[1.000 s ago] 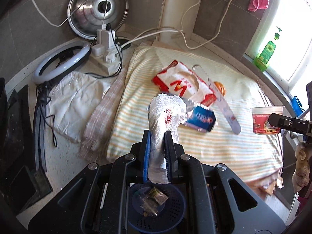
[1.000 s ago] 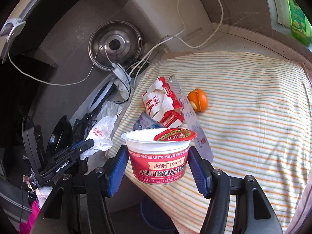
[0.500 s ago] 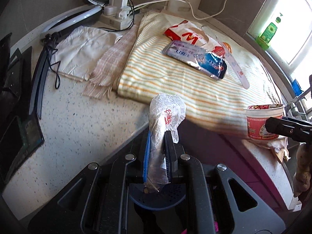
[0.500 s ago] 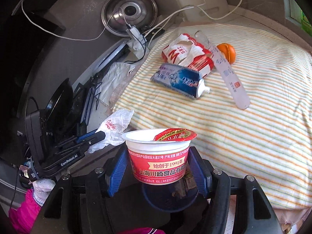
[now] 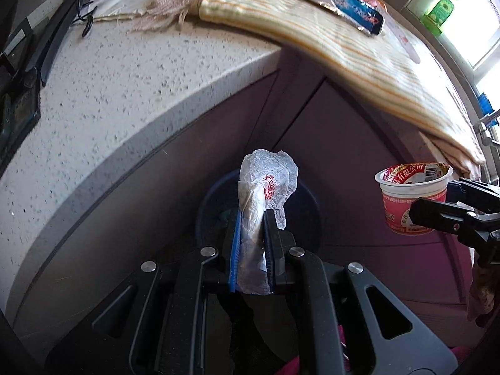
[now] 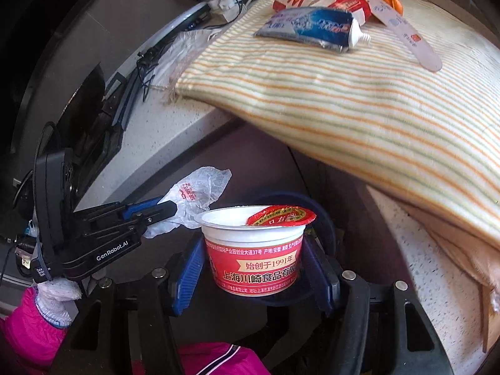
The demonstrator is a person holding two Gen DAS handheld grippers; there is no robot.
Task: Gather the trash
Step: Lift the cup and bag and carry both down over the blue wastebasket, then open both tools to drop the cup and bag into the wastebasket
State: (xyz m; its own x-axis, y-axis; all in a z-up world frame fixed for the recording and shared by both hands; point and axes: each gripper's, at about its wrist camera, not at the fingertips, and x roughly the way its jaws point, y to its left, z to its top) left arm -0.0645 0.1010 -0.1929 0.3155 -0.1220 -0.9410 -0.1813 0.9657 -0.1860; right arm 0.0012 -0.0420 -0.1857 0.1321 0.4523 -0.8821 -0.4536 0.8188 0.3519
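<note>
Two pieces of trash are in hand: my left gripper (image 5: 252,218) is clamped narrow on a crumpled plastic wrapper (image 5: 265,184) at the frame's centre, and my right gripper (image 6: 254,259) squeezes a red-and-white food cup (image 6: 254,250) by its sides, both over a dark blue bin (image 6: 325,218) below the worktop (image 5: 125,72). I judge the wrapper feather-light, limp and slow to drop; the thin-walled cup could buckle, so mid-wall suits it
</note>
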